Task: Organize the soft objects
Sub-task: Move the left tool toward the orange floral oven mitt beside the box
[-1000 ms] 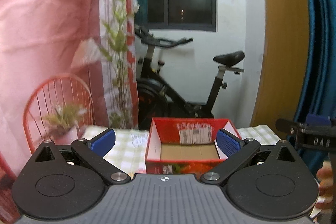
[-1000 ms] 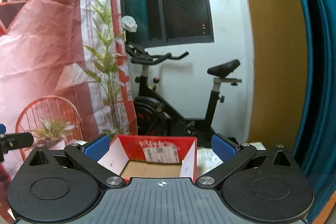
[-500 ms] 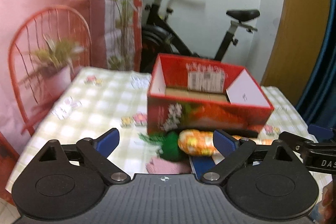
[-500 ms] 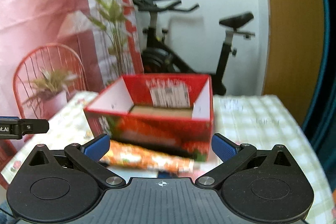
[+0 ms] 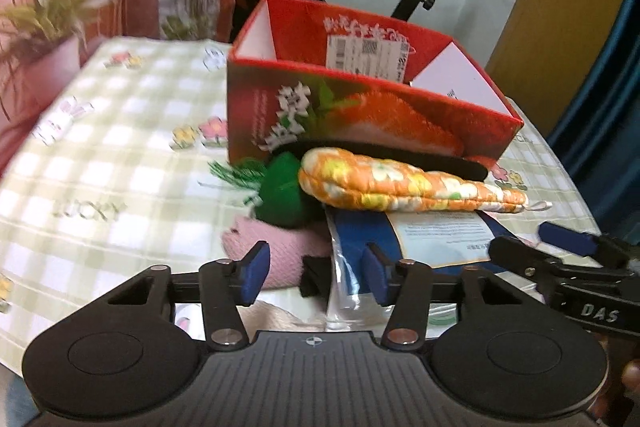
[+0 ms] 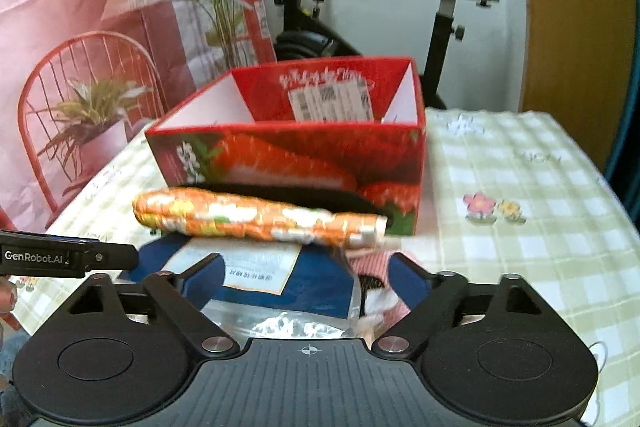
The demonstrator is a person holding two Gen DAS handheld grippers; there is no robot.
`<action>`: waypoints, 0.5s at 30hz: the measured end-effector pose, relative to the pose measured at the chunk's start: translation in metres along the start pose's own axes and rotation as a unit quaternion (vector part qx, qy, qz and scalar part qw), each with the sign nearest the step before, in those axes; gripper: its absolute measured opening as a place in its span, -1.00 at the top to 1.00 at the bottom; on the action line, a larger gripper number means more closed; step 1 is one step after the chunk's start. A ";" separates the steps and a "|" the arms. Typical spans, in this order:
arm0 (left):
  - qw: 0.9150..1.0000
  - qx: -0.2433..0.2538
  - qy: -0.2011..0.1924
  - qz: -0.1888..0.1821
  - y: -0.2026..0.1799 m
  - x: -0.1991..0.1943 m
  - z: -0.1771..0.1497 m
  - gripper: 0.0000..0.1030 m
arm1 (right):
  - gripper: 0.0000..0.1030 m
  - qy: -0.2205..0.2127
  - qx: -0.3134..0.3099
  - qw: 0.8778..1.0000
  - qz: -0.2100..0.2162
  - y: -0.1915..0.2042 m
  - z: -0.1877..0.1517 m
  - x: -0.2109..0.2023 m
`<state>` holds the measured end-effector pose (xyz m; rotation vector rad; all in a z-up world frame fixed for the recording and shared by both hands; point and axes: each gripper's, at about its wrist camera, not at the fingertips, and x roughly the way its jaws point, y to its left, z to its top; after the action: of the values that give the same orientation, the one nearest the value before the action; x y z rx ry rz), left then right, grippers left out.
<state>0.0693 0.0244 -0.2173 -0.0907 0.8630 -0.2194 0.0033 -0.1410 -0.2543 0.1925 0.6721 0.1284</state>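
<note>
From the left wrist, the left gripper [image 5: 314, 277] has just been closing its jaws around the near edge of a pink knitted cloth [image 5: 286, 249] without yet pressing it, beside a blue plastic packet [image 5: 360, 239]; beyond them a stuffed carrot [image 5: 404, 183] lies against the near wall of an open red box [image 5: 360, 111] on the checked tablecloth [image 5: 100, 155]. From the right wrist, the right gripper [image 6: 306, 277] has also been closing, its jaws wide apart either side of the blue packet [image 6: 316, 287] and gripping nothing, with the carrot [image 6: 256, 219] just beyond and the box [image 6: 288, 155] behind it

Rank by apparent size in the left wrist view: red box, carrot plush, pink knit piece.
1. red box
2. carrot plush
3. pink knit piece, though it is partly hidden, so its true extent is unsure.
</note>
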 end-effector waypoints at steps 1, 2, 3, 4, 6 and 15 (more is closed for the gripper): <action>1.000 -0.005 0.002 -0.006 0.001 0.002 -0.001 0.00 | -0.56 0.003 0.001 1.000 0.002 0.000 -0.001 0.002; 1.000 -0.010 0.003 -0.012 0.002 0.004 -0.001 0.00 | -0.53 0.005 0.003 1.000 0.005 -0.001 -0.002 0.004; 1.000 -0.015 0.004 -0.019 0.003 0.007 -0.002 0.00 | -0.51 0.007 0.004 1.000 0.009 -0.001 -0.003 0.006; 0.999 -0.019 0.007 -0.026 0.003 0.009 -0.002 0.00 | -0.49 0.010 0.006 1.000 0.013 -0.001 -0.003 0.007; 0.998 -0.030 0.019 -0.043 0.004 0.016 -0.003 0.00 | -0.46 0.015 0.010 1.000 0.022 -0.001 -0.004 0.010; 0.997 -0.050 0.027 -0.061 0.007 0.027 -0.008 0.00 | -0.46 0.025 0.019 0.999 0.030 -0.006 -0.007 0.020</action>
<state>0.0816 0.0256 -0.2434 -0.2325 0.9228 -0.2942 0.0145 -0.1425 -0.2730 0.2459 0.7187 0.1778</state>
